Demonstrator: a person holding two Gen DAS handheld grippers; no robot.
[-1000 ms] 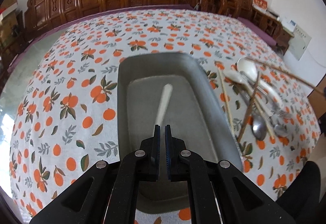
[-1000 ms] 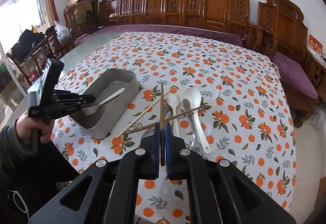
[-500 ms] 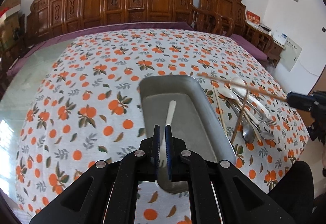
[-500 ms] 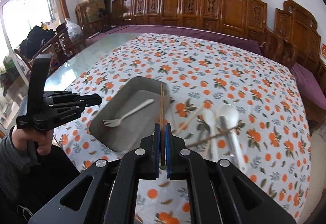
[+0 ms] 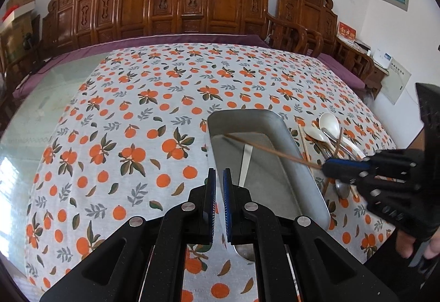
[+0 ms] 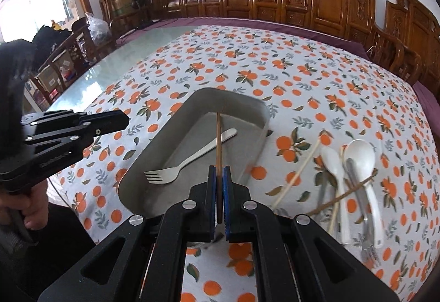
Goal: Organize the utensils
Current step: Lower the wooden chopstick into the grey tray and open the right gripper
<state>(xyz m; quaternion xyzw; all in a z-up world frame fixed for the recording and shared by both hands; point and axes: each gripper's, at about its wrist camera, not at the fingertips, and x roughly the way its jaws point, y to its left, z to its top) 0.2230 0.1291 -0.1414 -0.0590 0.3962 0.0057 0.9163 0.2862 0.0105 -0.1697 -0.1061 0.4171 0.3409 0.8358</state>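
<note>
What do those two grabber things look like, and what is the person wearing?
Both are matte black plastic with silver round bolts and blue ribbed pads inside the fingers. The left gripper and right gripper look the same, each with a pistol-style handle. The person's hand comes out of a dark sleeve. No cables show.

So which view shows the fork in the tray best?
The right wrist view: the whole fork lies in plain sight on the tray floor, tines included. The left wrist view shows only part of its handle; the left claw hides the rest.
</note>
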